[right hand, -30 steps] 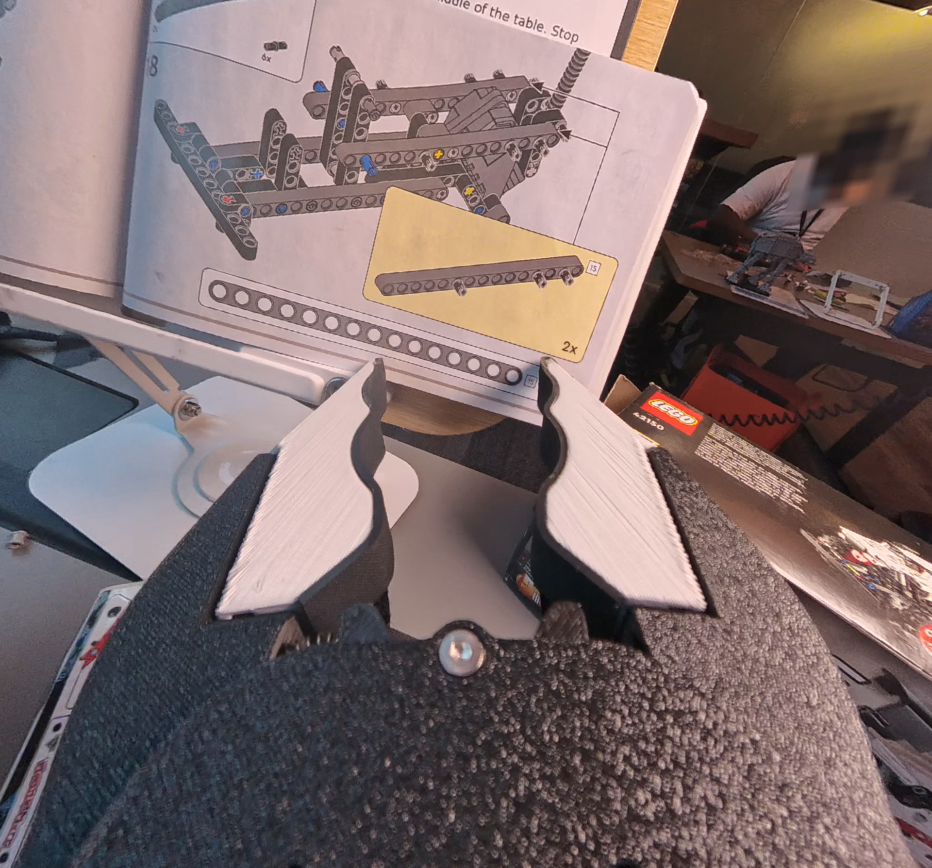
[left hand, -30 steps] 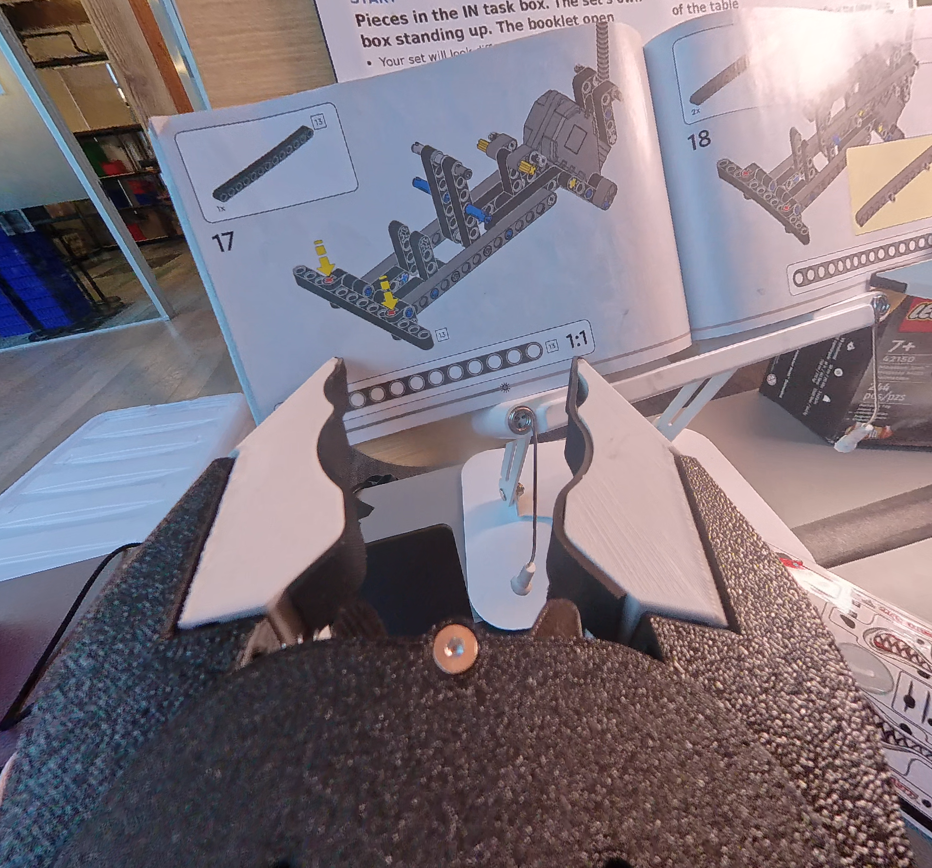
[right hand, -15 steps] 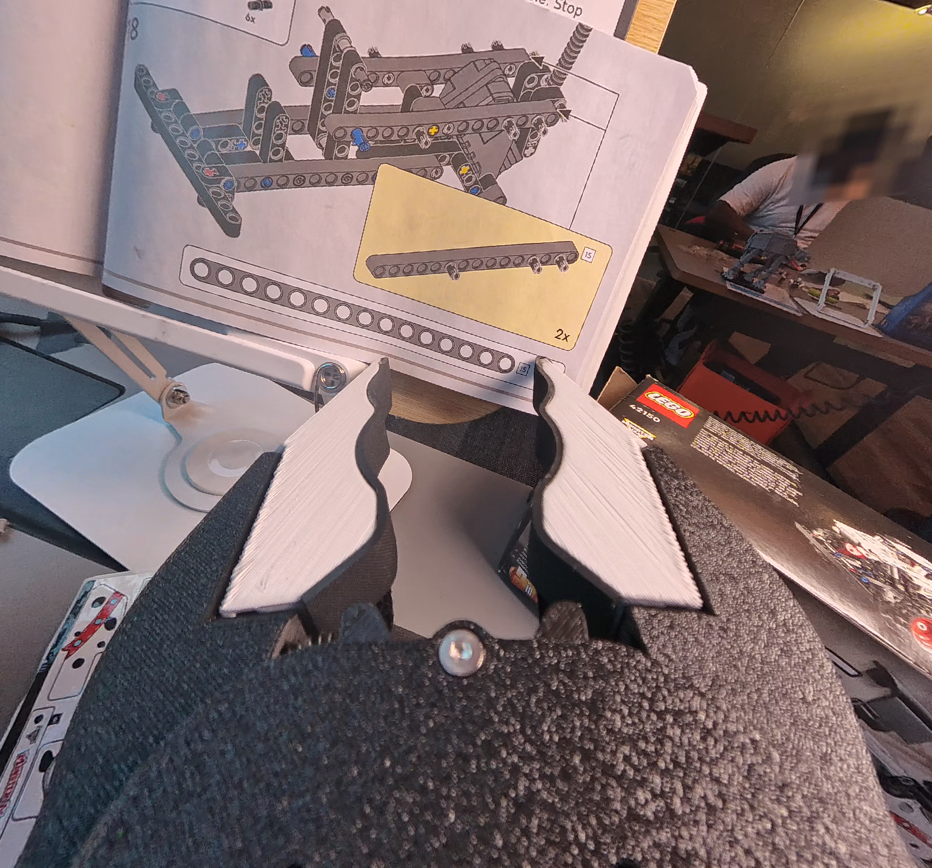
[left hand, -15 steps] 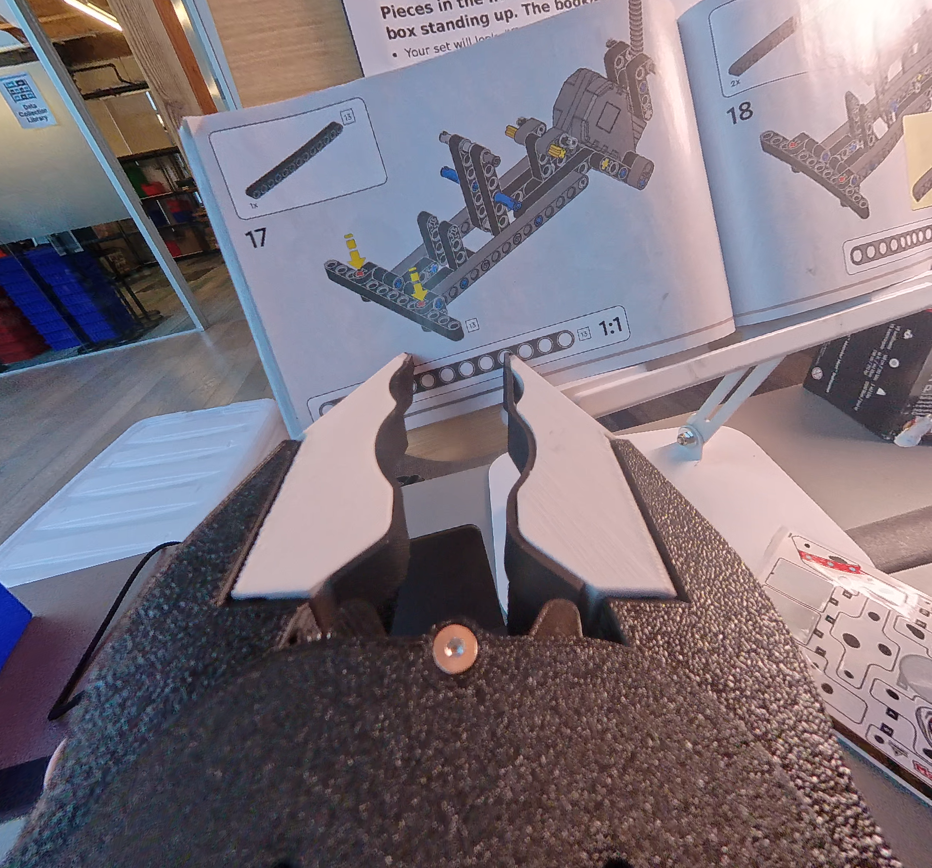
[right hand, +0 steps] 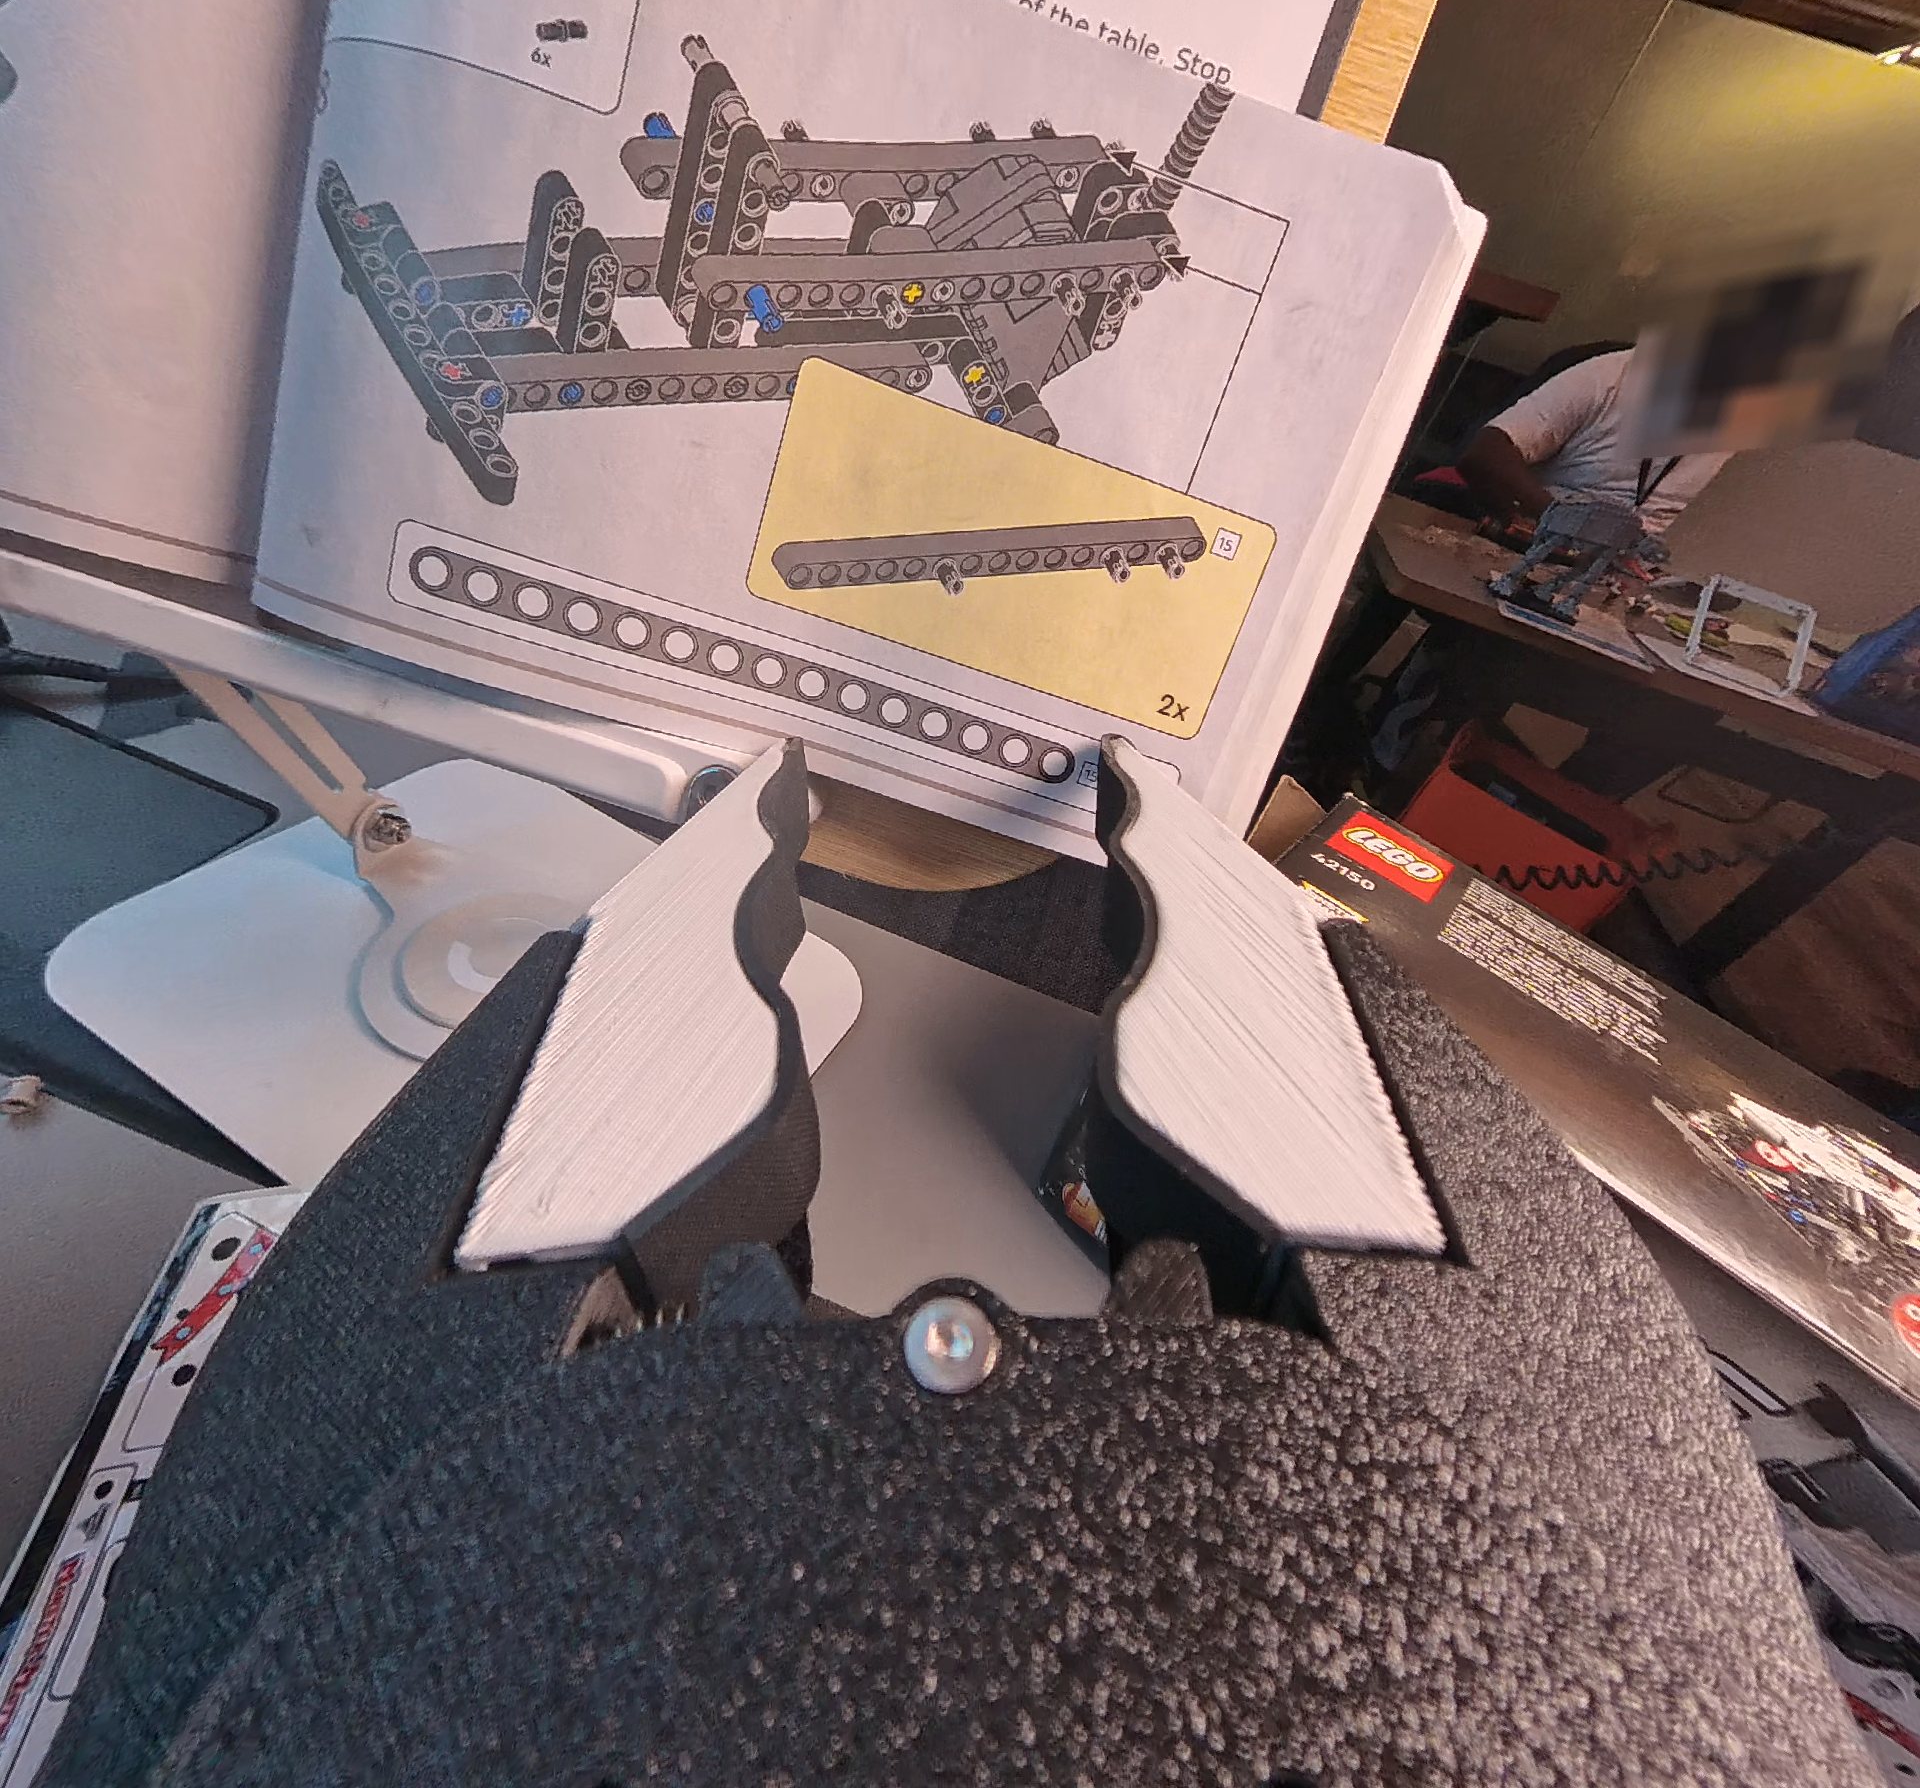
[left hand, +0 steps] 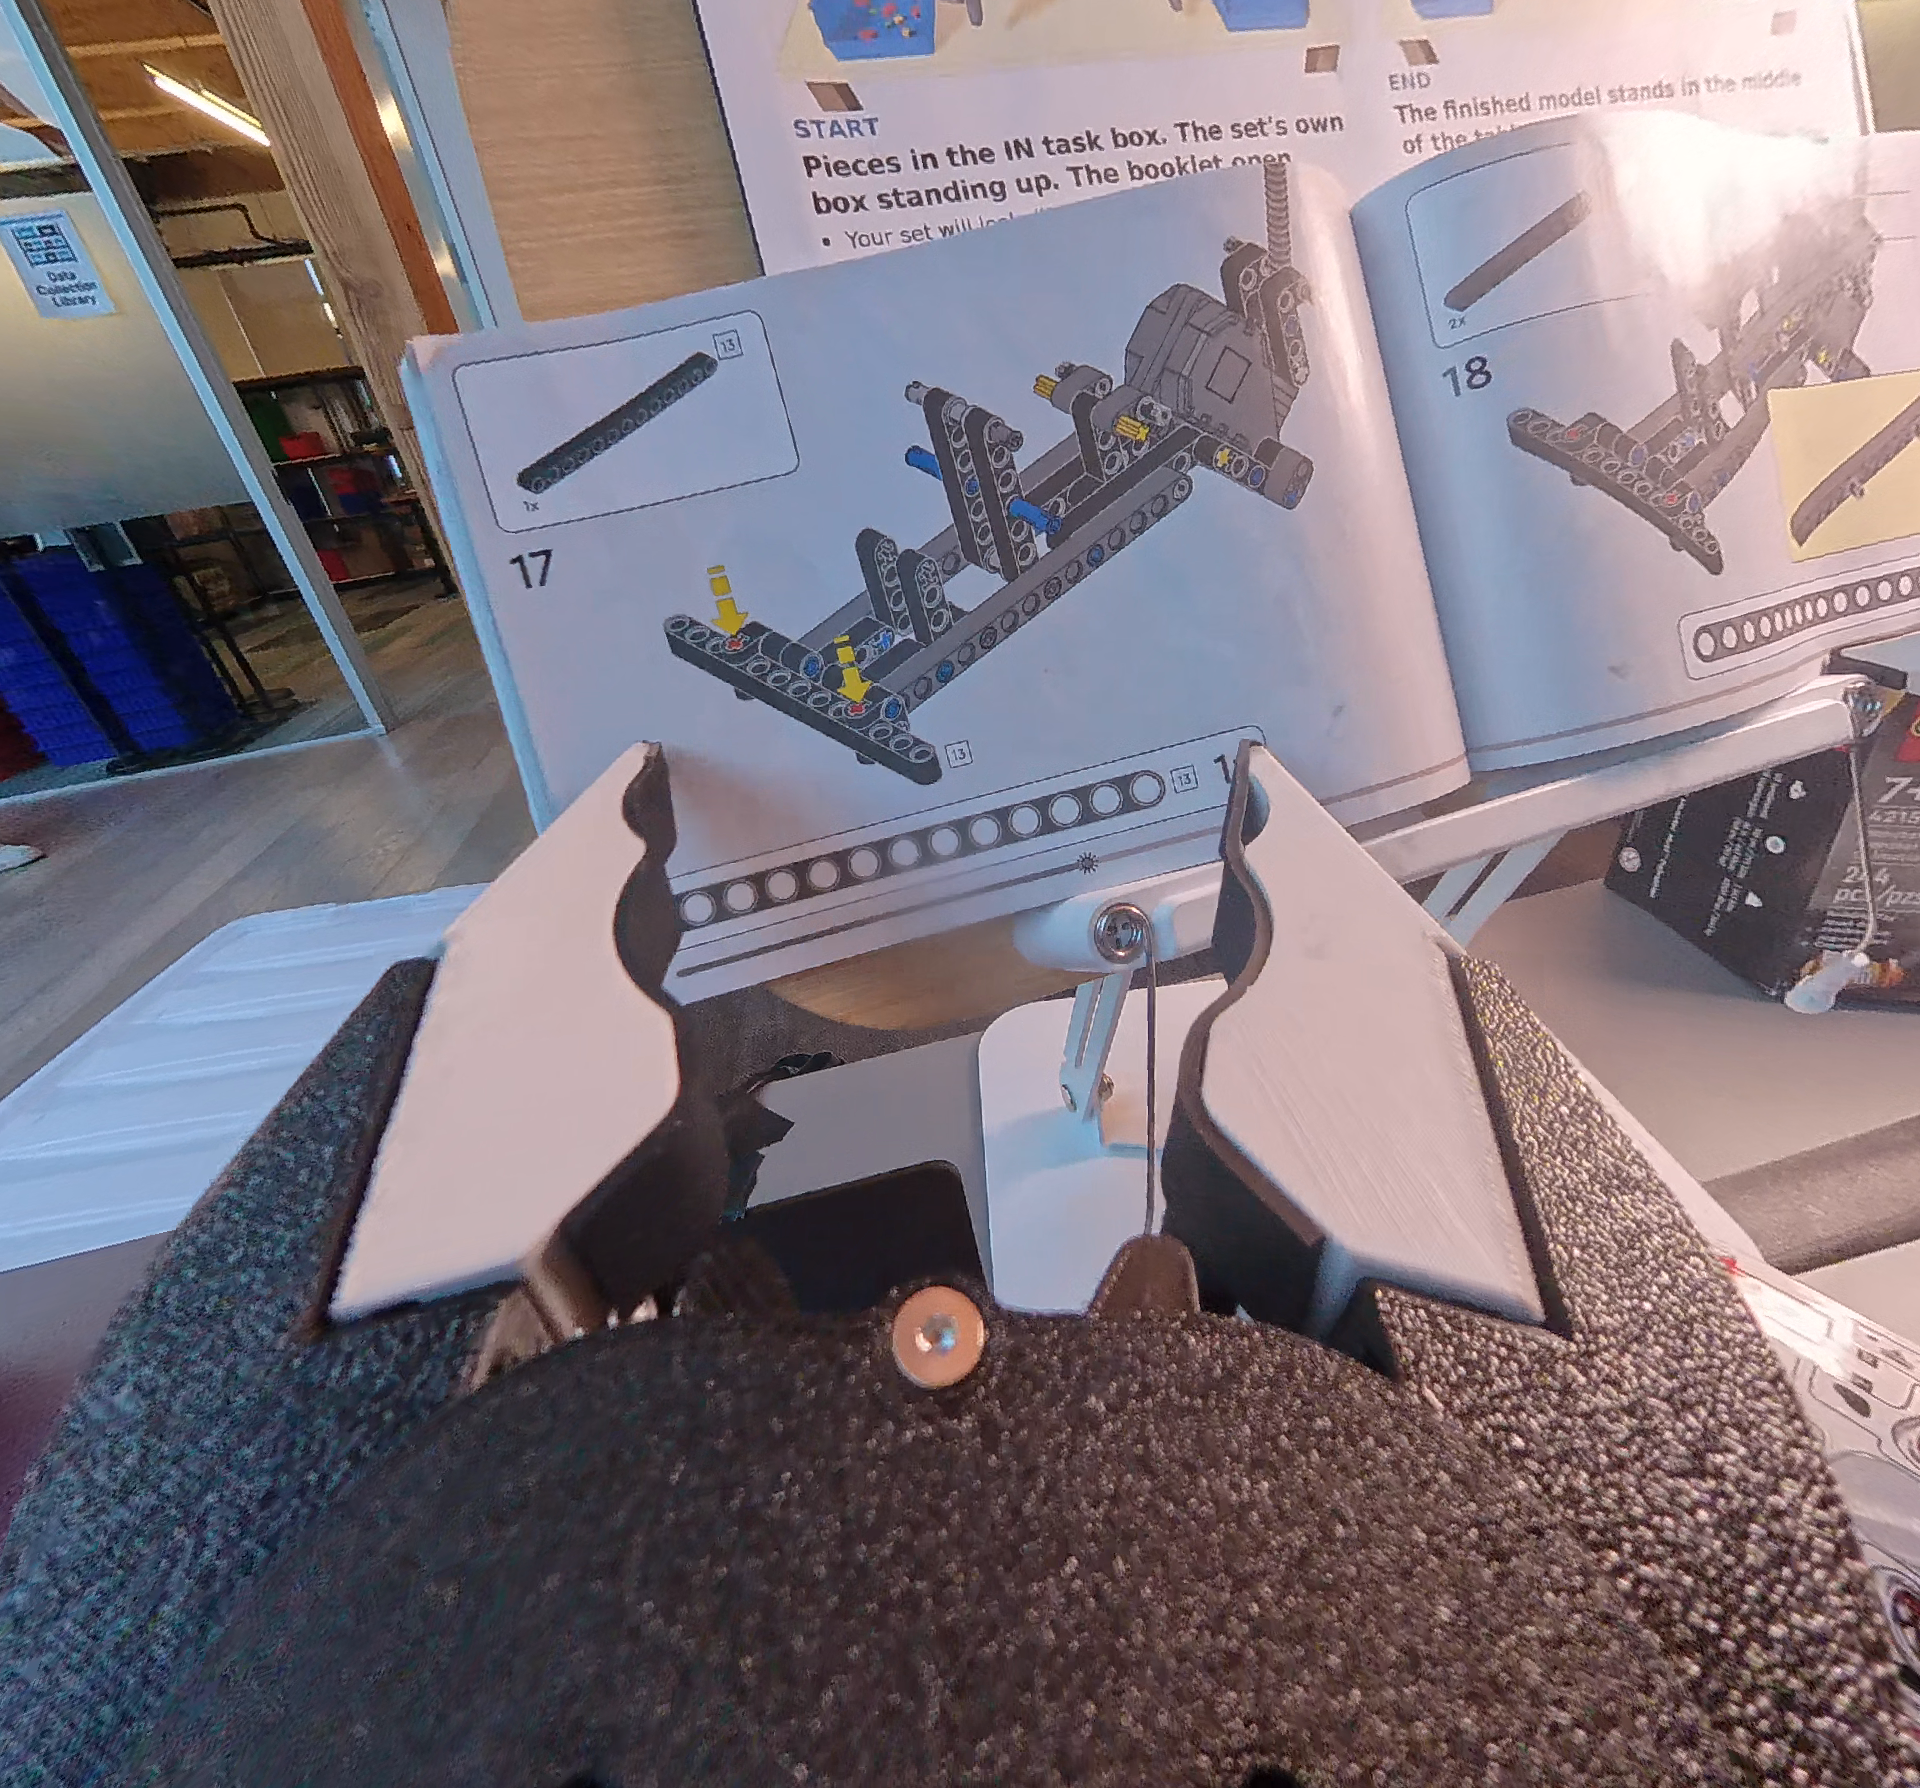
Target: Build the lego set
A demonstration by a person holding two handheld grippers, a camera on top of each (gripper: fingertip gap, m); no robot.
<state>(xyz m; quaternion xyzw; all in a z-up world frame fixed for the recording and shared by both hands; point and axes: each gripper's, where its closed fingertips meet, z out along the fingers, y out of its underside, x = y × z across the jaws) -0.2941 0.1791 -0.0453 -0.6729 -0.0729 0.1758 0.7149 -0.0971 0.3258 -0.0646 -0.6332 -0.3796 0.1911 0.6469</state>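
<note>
The open instruction booklet (left hand: 935, 533) stands upright on a white stand (left hand: 1091, 1146) in front of both grippers; it also shows in the right wrist view (right hand: 790, 367). My left gripper (left hand: 940, 772) is open wide and empty, raised and pointing at the booklet's left page. My right gripper (right hand: 951, 762) is open and empty, pointing at the booklet's right page. The black set box lies to the right in both views (left hand: 1766, 865) (right hand: 1558, 990). No loose bricks or model parts show in either view.
A sticker sheet lies at the lower right in the left view (left hand: 1860, 1385) and at the lower left in the right view (right hand: 125, 1375). A white lid or bin (left hand: 197, 1042) sits at left. A poster (left hand: 1195, 55) hangs behind. A person sits at a far table (right hand: 1621, 595).
My left gripper closed partway half a second ago and has opened wide again, swinging back right. My right gripper stayed open and shifted only slightly before the booklet.
</note>
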